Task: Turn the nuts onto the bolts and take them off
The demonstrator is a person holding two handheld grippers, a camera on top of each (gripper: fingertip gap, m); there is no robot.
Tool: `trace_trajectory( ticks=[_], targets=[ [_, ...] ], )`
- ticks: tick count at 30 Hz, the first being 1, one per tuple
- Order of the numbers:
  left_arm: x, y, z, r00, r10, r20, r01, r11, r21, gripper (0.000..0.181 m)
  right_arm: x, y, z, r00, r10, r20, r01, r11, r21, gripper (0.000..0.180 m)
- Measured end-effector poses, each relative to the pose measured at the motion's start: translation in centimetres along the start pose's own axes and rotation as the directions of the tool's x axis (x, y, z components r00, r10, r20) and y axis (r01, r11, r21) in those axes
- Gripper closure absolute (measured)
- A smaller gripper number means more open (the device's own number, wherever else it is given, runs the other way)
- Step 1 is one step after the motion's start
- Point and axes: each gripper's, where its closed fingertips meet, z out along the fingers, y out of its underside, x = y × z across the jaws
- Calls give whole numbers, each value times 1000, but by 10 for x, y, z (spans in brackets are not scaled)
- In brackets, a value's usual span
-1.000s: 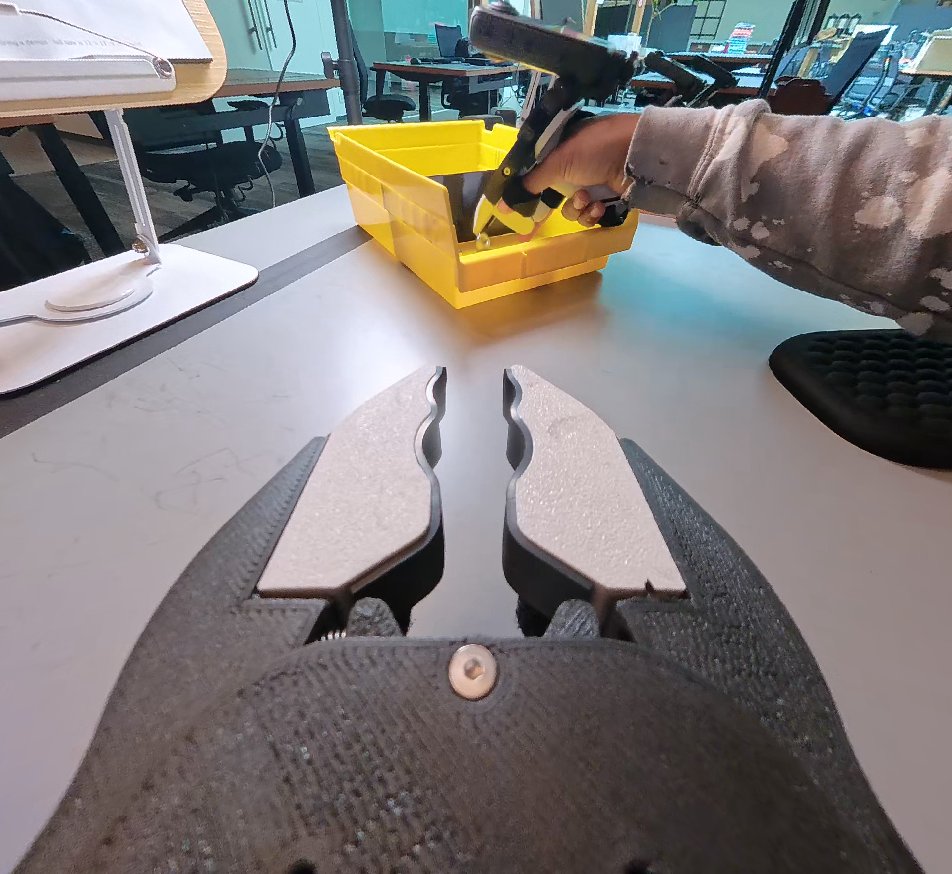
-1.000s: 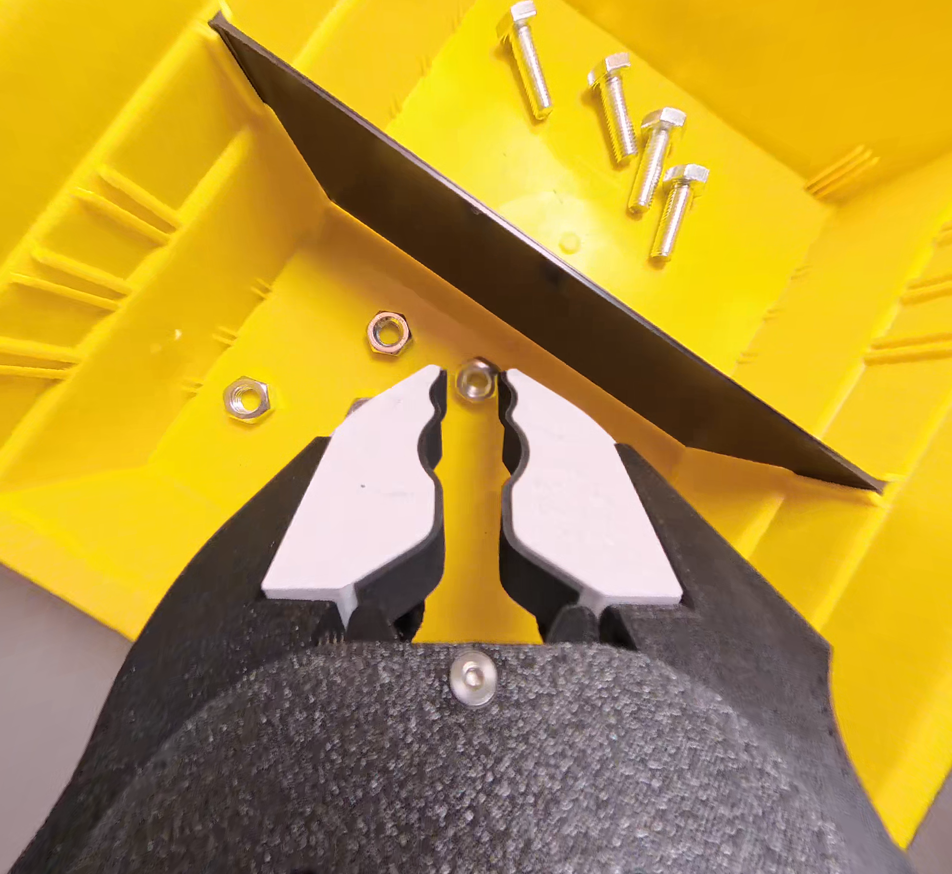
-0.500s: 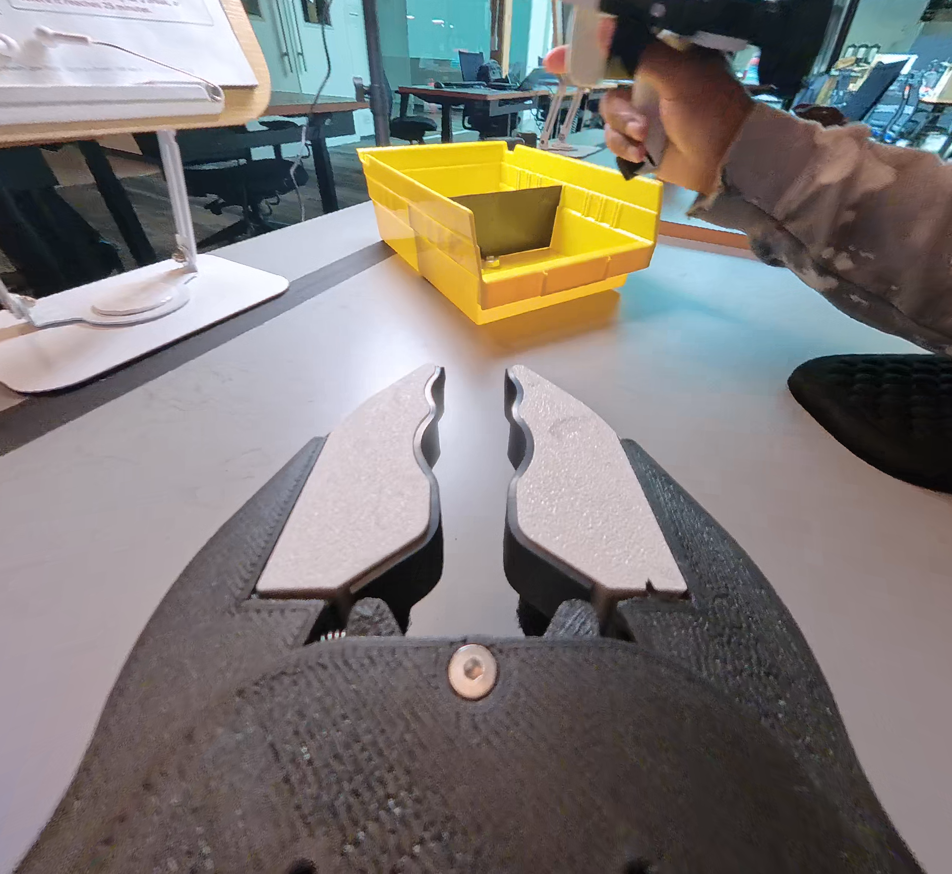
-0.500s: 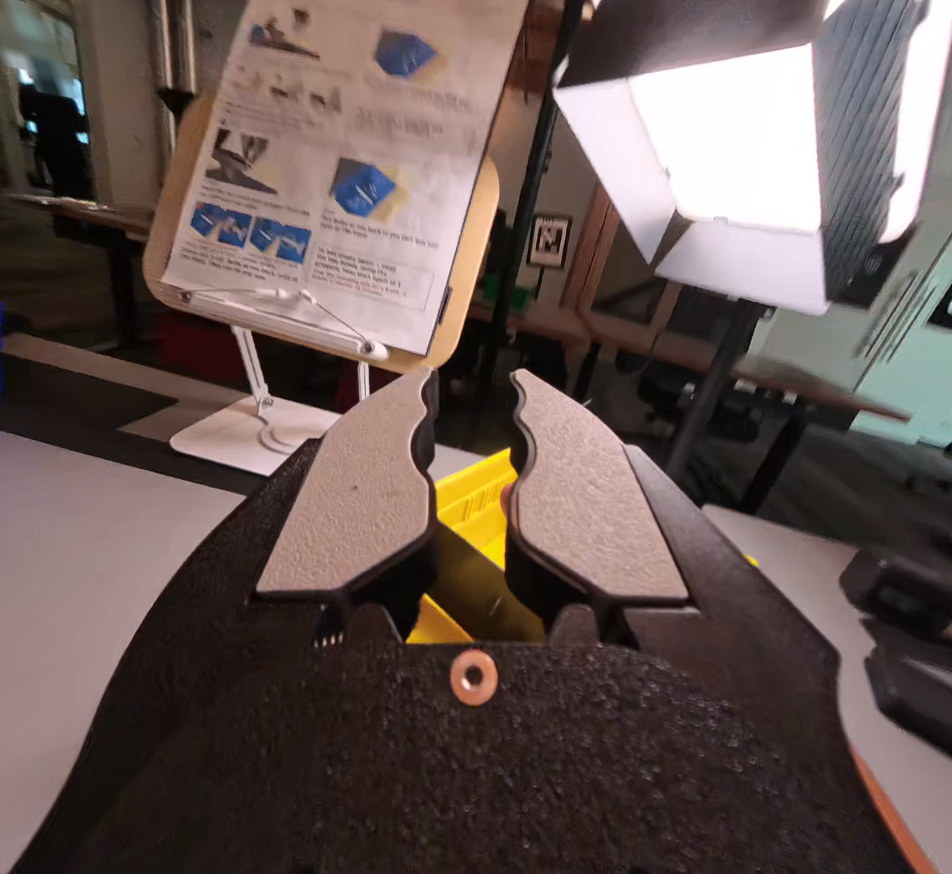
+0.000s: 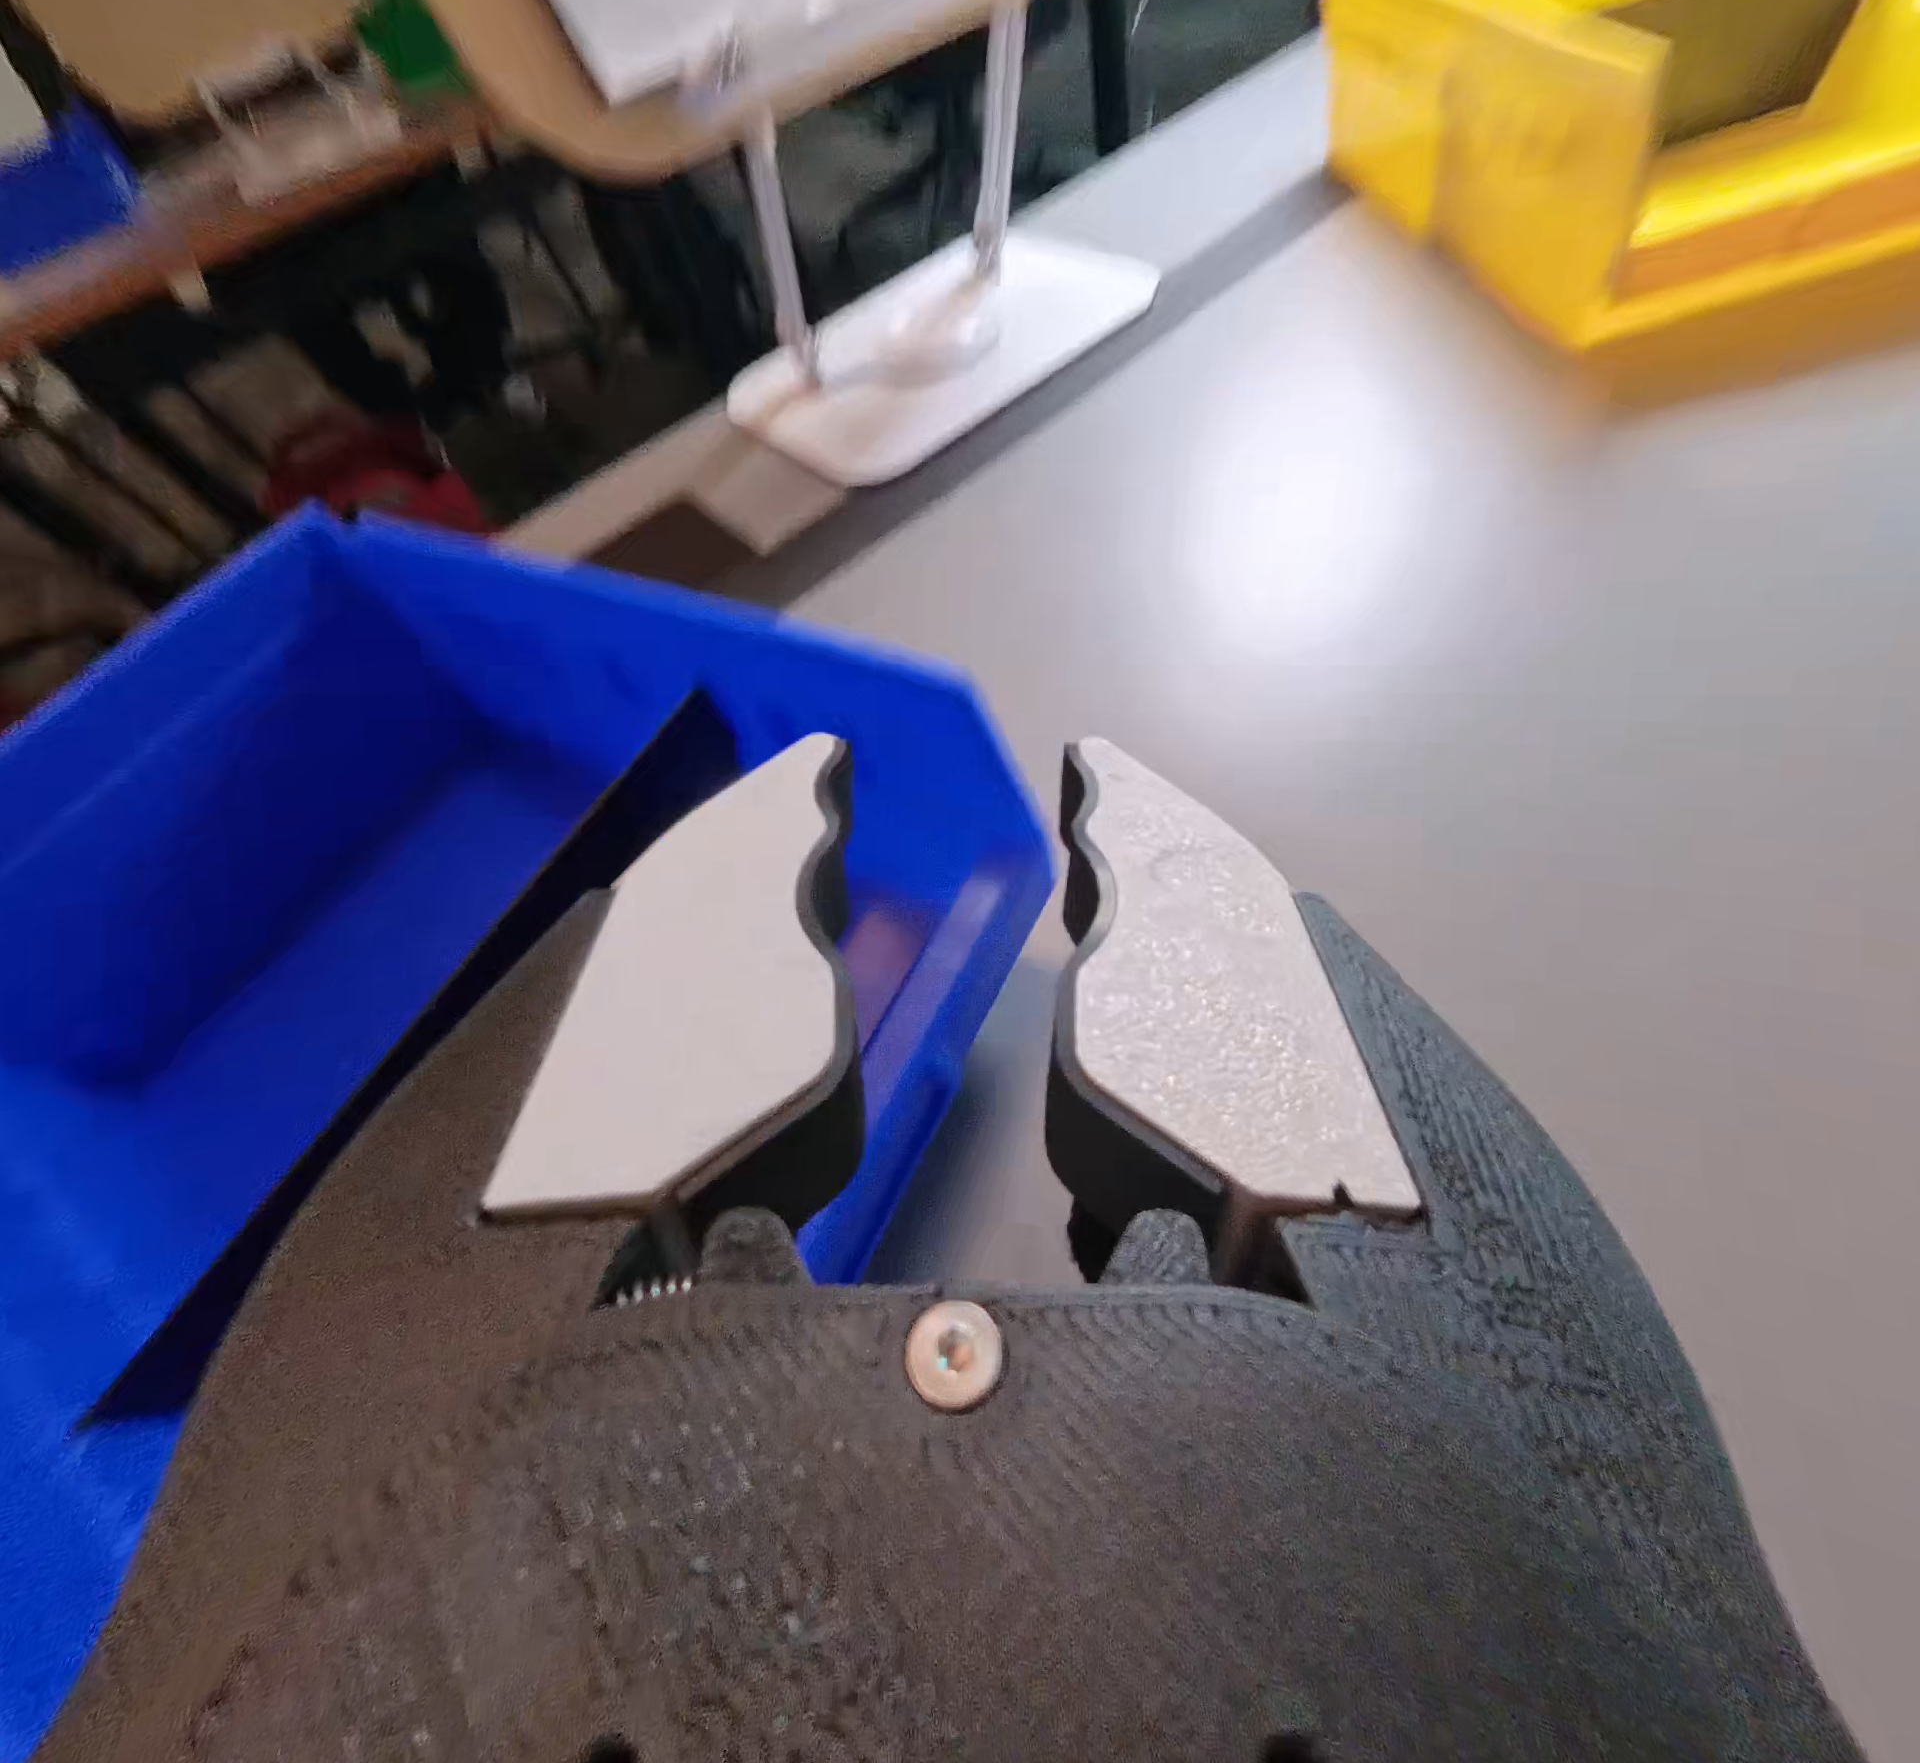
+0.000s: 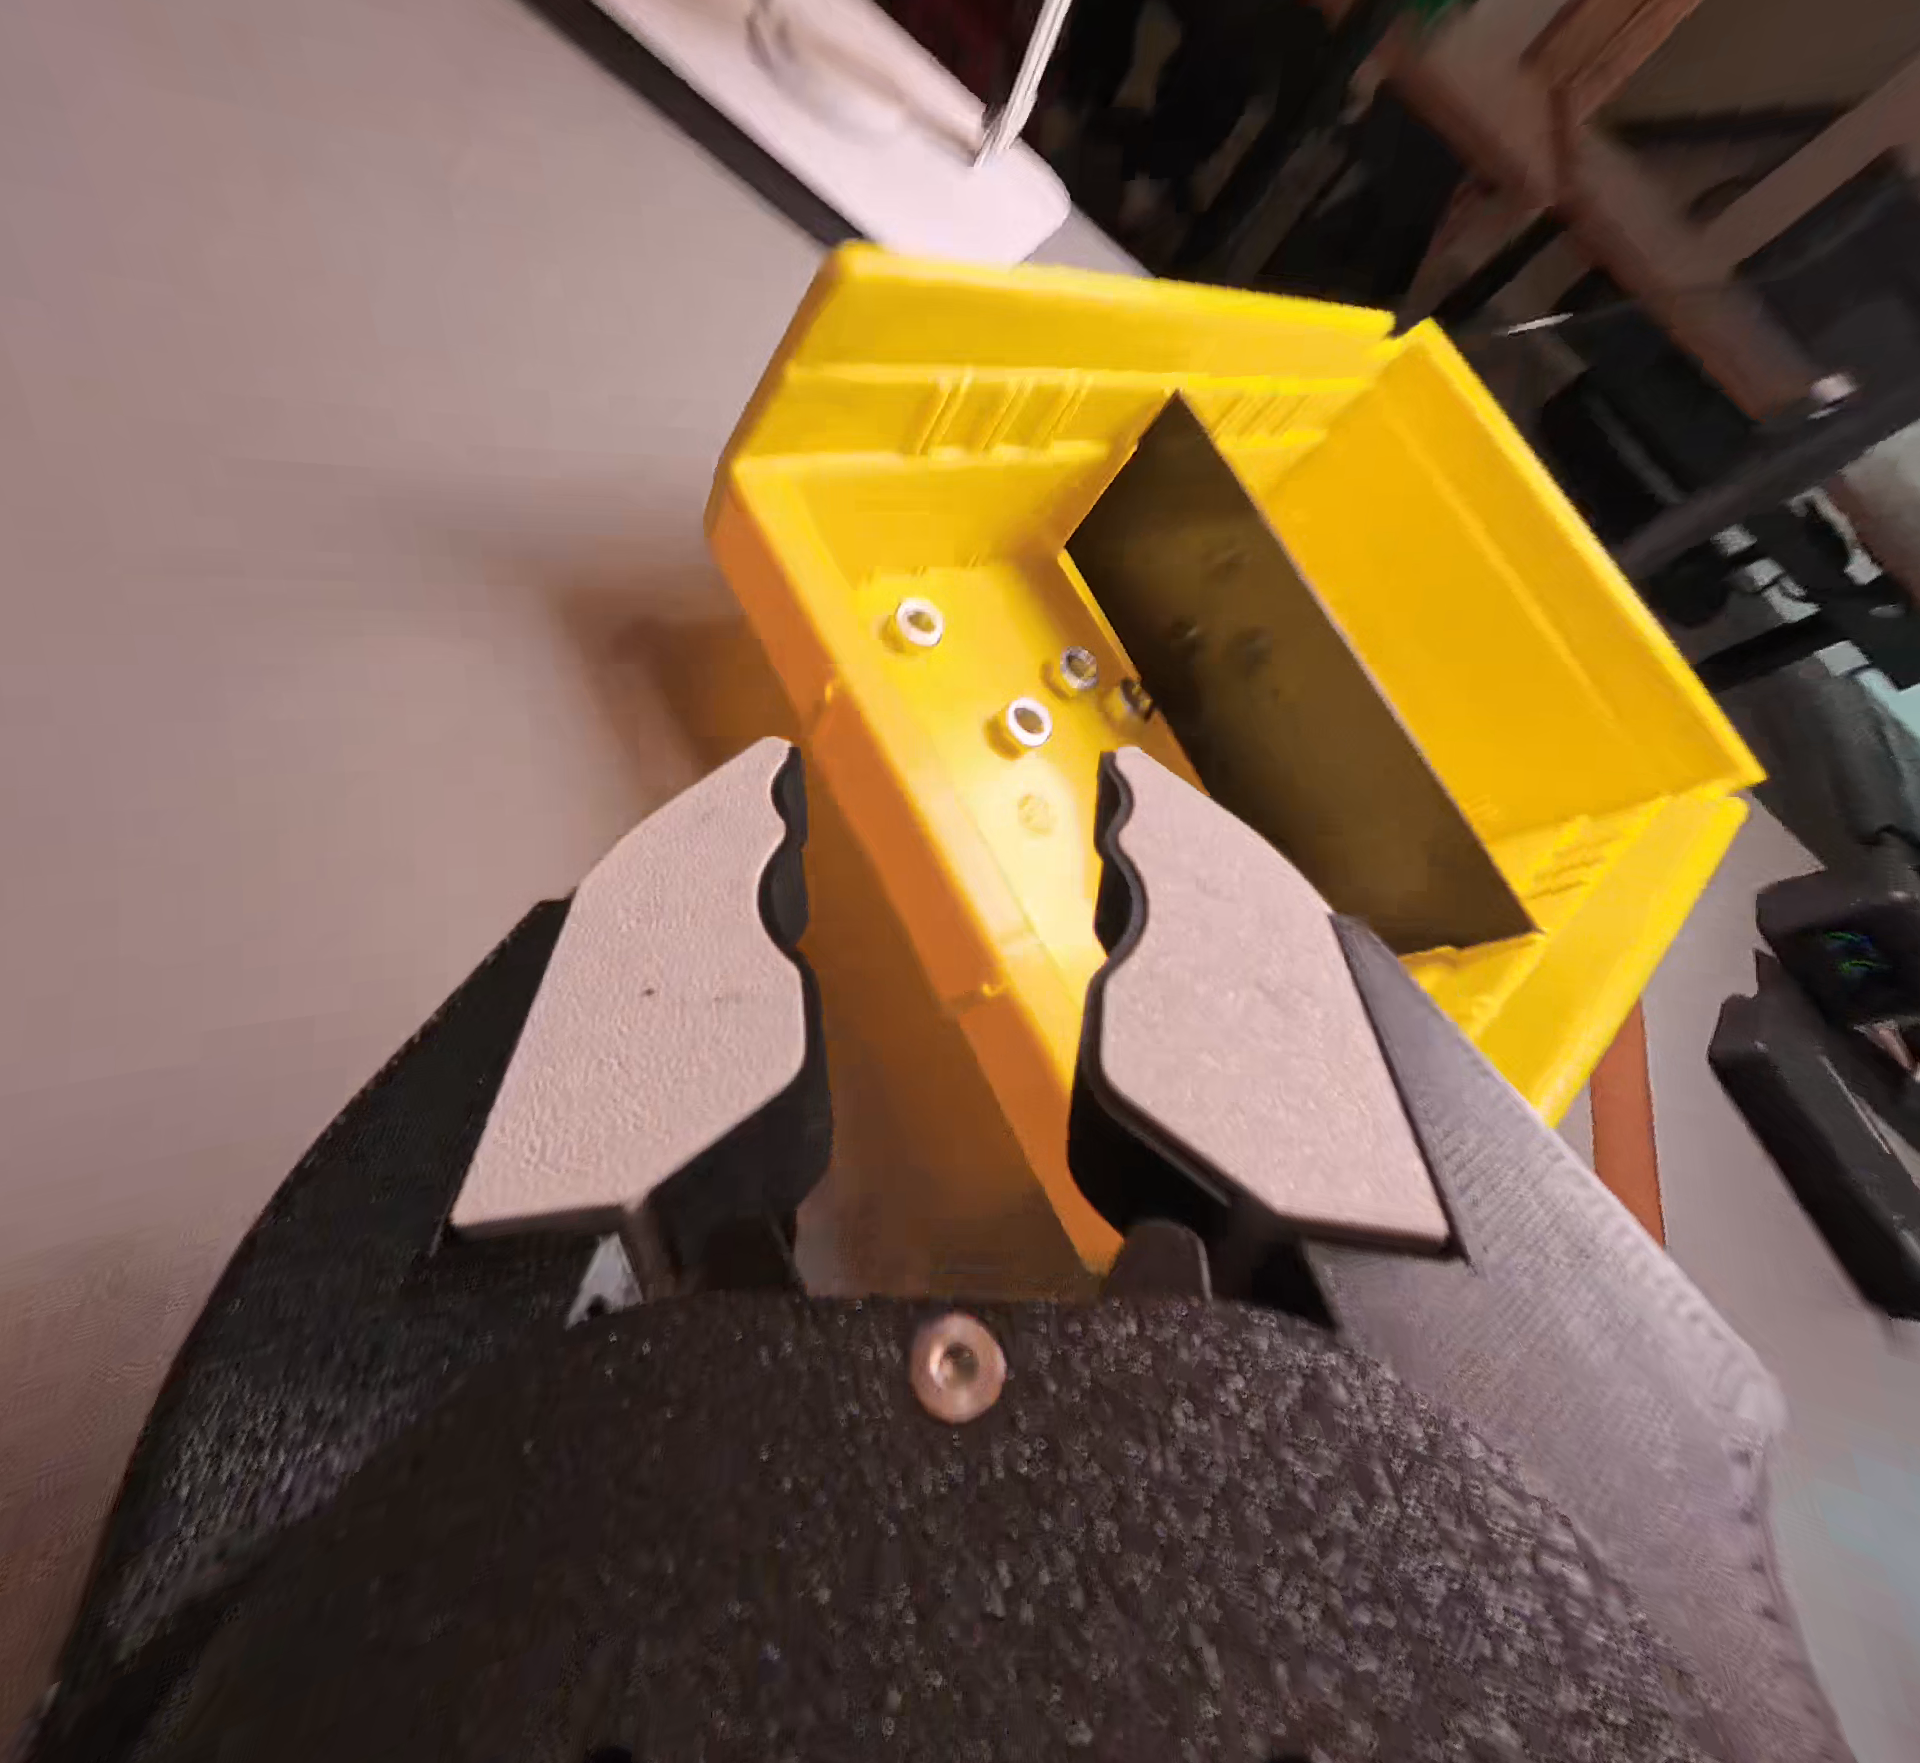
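The yellow bin (image 6: pixel 1039 300) stands on the grey table, split by a black divider (image 6: pixel 1278 705). Several silver nuts (image 6: pixel 1027 724) lie in its near compartment. The bolts are hidden behind the divider. My right gripper (image 6: pixel 951 768) is open and empty, above and in front of the bin's near wall. My left gripper (image 5: pixel 956 778) is open and empty, over the right corner of a blue bin (image 5: pixel 312 778) that has its own black divider (image 5: pixel 416 1038). The yellow bin (image 5: pixel 1475 113) shows at the top right of the left wrist view. Both views are blurred.
A white document stand (image 5: pixel 956 342) holding a sheet stands at the table's far edge; it also shows in the right wrist view (image 6: pixel 810 82). Grey table (image 5: pixel 1455 674) lies between the two bins. Black equipment (image 6: pixel 1849 1038) sits right of the yellow bin. One gripper's finger ends stand about 45 cm off the other's.
My left gripper swung left so the blue bin came into view, and its jaws opened wider. My right gripper tipped back down from the stand and lamp onto the yellow bin, jaws wider.
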Motion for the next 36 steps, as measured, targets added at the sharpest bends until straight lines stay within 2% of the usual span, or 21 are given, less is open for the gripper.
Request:
trace_trajectory(
  ticks=[2,5,8,9,10,11,14,18,25,28,30,32,34,36],
  targets=[
    [-13,32,-7,999,-23,-37,17,987,-161,134,-9,17,10,993,-57,99,69,990,-122,123],
    [-18,75,-8,993,15,-120,-59,926,-372,123,-18,37,23,965,-112,236,177,945,-276,119],
    [-19,117,-3,974,97,-204,-199,798,-568,112,-22,56,37,924,-187,334,320,857,-404,125],
    [-21,129,-1,962,143,-232,-259,745,-615,120,-20,59,44,915,-215,341,355,832,-426,136],
    [-21,126,4,955,167,-246,-285,749,-598,144,-17,59,50,911,-245,333,378,819,-432,148],
    [-20,124,7,947,178,-268,-308,743,-594,148,-18,57,53,901,-256,350,395,816,-422,149],
    [-16,118,18,931,240,-276,-361,723,-588,150,-25,51,54,885,-298,358,432,814,-390,151],
    [5,107,28,903,296,-311,-424,728,-538,150,-55,42,34,835,-407,370,526,790,-317,152],
    [89,75,52,787,416,-456,-594,710,-378,150,-126,25,-14,721,-562,405,644,759,-93,151],
    [120,62,63,724,481,-494,-657,700,-281,149,-146,19,-29,718,-584,378,644,764,-43,150],
    [134,53,68,711,513,-481,-666,711,-226,148,-157,15,-41,747,-556,364,605,796,-27,149],
    [143,31,63,753,517,-406,-613,776,-149,141,-162,5,-61,801,-475,365,504,864,18,146],
    [154,6,46,826,450,-339,-494,868,-54,136,-150,-15,-89,880,-360,309,352,932,84,146],
    [173,-11,22,890,306,-338,-315,949,31,135,-114,-33,-115,967,-164,196,136,979,151,148]
  ],
)
